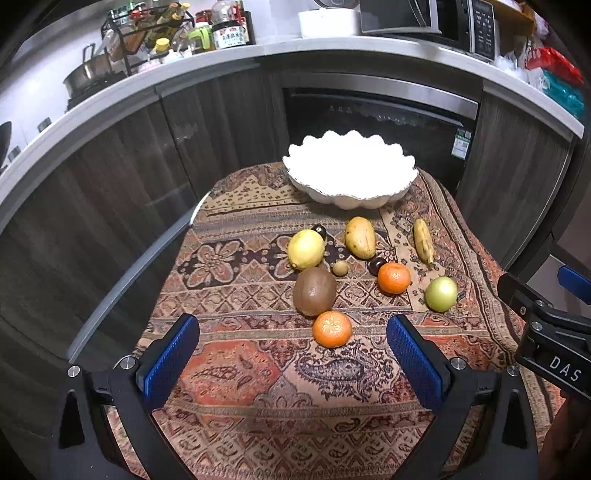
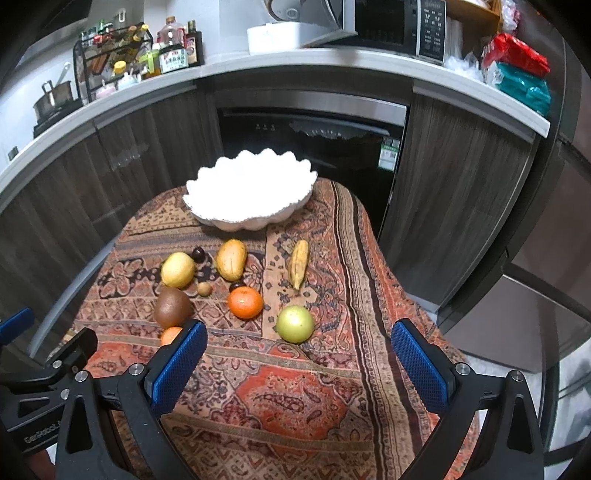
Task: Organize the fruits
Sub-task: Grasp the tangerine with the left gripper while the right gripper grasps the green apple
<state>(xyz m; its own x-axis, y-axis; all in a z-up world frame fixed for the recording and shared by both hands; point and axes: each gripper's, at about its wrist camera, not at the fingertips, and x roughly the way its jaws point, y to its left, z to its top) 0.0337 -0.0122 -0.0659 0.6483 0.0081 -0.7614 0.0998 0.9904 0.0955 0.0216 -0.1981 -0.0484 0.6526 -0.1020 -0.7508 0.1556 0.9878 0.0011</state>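
Observation:
A white scalloped bowl [image 1: 351, 170] [image 2: 251, 194] stands empty at the far end of the patterned tablecloth. In front of it lie a lemon [image 1: 306, 249], a mango [image 1: 360, 237], a small banana [image 1: 423, 240], a kiwi [image 1: 314, 291], two mandarins [image 1: 393, 277] [image 1: 332, 329], a green apple [image 1: 441, 294] [image 2: 295, 324], a small brown fruit [image 1: 340, 267] and dark small fruits. My left gripper [image 1: 291, 354] is open and empty, short of the near mandarin. My right gripper [image 2: 299, 362] is open and empty, just short of the green apple.
The small table is covered by a patterned cloth [image 1: 258, 369]. Behind it stand dark wood cabinets and an oven [image 1: 376, 122] under a counter with a bottle rack [image 1: 155, 33] and a microwave [image 1: 436, 22]. The right gripper's body [image 1: 546, 332] shows at the left wrist view's right edge.

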